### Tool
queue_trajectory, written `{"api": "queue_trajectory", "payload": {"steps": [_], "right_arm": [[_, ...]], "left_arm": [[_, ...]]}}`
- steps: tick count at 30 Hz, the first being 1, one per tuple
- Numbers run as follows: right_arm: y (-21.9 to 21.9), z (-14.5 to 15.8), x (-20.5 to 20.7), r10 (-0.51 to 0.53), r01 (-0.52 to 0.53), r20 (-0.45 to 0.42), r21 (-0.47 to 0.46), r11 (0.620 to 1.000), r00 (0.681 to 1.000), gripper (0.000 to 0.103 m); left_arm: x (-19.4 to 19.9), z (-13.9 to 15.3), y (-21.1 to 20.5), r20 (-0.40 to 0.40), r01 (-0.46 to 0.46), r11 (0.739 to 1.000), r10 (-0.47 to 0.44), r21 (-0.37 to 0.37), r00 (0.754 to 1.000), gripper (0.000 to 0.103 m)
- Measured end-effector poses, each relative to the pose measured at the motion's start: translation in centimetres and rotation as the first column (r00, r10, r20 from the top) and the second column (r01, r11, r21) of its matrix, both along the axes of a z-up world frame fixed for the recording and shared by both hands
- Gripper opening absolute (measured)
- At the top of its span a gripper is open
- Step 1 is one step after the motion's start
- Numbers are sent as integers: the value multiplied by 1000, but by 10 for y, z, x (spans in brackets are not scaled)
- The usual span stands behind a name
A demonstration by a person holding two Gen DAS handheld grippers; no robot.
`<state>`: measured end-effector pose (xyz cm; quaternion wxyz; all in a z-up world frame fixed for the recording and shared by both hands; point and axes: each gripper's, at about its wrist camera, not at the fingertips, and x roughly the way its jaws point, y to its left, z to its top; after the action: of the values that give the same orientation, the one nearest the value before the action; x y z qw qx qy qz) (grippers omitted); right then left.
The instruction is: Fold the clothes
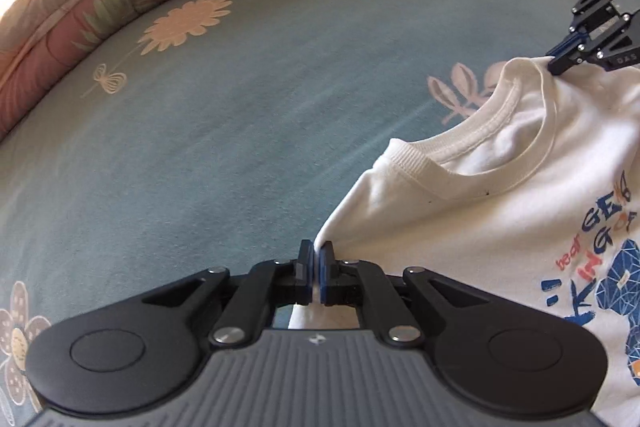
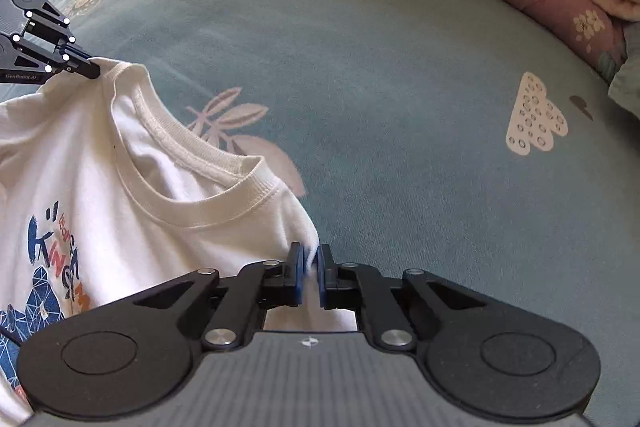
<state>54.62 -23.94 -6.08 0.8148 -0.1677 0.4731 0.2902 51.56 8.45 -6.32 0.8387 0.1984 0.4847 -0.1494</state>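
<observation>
Left claw (image 1: 316, 263): black linkage arms, angular with triangular cut-outs; two large round black housings at the sides, each with a raised disc; silver pivot screws at the joints; blue pads on the finger inner faces; grey ribbed body plate below, bearing a small white emblem at its centre. Right claw (image 2: 311, 265): same build; black arms, silver screws, blue pads, grey ribbed plate with emblem. Seen from the right wrist, the left claw's side carries small white lettering, partly legible.
</observation>
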Motion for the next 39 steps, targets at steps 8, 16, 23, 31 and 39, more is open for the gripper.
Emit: {"api": "queue_trajectory", "payload": {"steps": [8,16,23,31,39], "right_arm": [[-2,25,-18,-157,154,46,68,986,987,22],[16,27,-110,-95,121,-143,188,975,985,29],[24,-3,-202,-141,202,-315,169,965,938,31],[-2,21,-254,-225,313,-379,191,930,898,44],[-82,15,-283,-549,634,-382,143,760,744,62]], "left_arm": [[-17,20,-2,-8,-84,994,84,-72,996,15],[-102,21,-46,-133,-55,966,22,-254,991,29],[-183,-7,-57,-298,-178,964,115,-196,948,36],[-220,16,-77,-310,-134,970,66,-205,948,41],[-214,19,-120,-306,-84,962,0,-261,952,43]]}}
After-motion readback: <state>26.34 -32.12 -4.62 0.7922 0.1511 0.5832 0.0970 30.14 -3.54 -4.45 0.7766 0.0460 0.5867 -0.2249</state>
